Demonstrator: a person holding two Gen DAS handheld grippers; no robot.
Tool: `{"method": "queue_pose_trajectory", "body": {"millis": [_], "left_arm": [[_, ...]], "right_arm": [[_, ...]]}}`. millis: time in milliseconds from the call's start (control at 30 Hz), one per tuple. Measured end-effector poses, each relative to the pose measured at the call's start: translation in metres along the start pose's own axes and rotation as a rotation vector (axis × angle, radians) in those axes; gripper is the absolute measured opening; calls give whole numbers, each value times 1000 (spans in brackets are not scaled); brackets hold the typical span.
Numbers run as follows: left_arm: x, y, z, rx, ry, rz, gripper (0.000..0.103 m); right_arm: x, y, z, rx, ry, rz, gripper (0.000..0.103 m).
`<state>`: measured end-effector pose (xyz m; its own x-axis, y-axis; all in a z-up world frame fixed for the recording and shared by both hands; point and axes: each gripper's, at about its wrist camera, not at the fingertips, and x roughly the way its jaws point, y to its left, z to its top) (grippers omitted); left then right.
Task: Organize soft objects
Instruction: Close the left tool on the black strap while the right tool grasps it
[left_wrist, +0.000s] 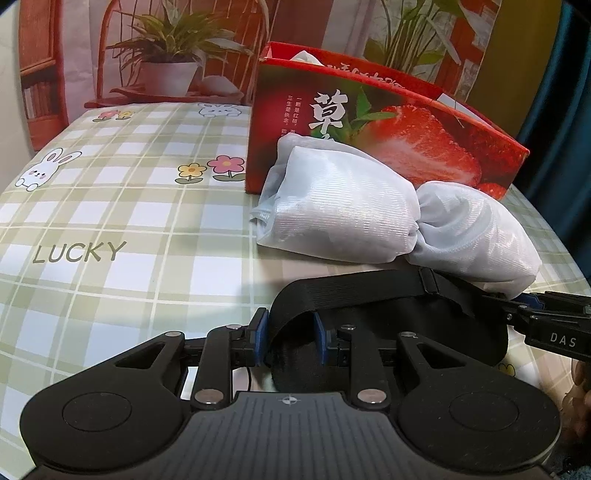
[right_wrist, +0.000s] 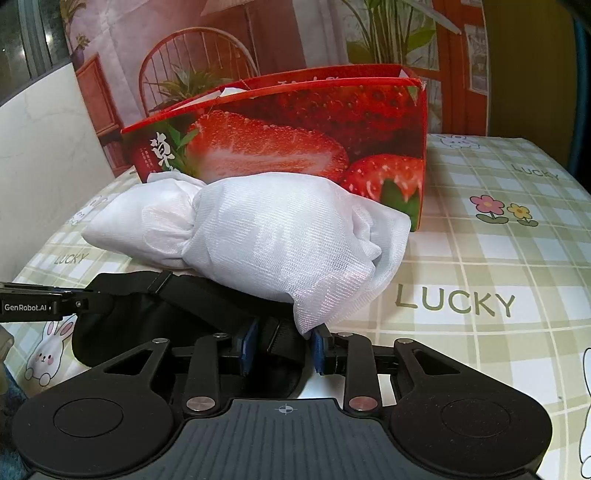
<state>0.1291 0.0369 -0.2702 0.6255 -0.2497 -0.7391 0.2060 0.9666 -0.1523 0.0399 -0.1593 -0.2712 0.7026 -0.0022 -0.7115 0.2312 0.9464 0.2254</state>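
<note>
A black sleep mask (left_wrist: 424, 332) with an elastic strap lies on the checked tablecloth, partly under a white mesh bundle (left_wrist: 343, 214). My left gripper (left_wrist: 290, 339) has its blue pads around one end of the mask and its strap. My right gripper (right_wrist: 282, 347) has its pads around the mask's other end (right_wrist: 122, 325), touching the white bundle (right_wrist: 266, 236). Each gripper enters the other's view at the side: the right one (left_wrist: 532, 306), the left one (right_wrist: 70, 299). A red strawberry box (left_wrist: 388, 136) stands open behind the bundle, with white fabric inside.
The table (left_wrist: 110, 229) has a green checked cloth with rabbits, flowers and "LUCKY" prints. The strawberry box (right_wrist: 295, 129) stands at the back of it. A printed backdrop with plants and a chair hangs behind. A white wall panel (right_wrist: 40, 147) is at the left of the right wrist view.
</note>
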Motion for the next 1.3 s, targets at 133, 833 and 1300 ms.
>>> {"method": "queue_pose_trajectory", "body": {"millis": [133, 833, 1300], "left_arm": [[0, 0, -2, 5, -7, -3, 28], [-2, 4, -2, -9, -25, -18, 18], [-22, 5, -3, -35, -78, -11, 11]], "right_arm": [[0, 2, -1, -11, -8, -1, 31], [-3, 13, -2, -82, 41, -57, 45], [-29, 12, -6, -64, 23, -142, 49]]}}
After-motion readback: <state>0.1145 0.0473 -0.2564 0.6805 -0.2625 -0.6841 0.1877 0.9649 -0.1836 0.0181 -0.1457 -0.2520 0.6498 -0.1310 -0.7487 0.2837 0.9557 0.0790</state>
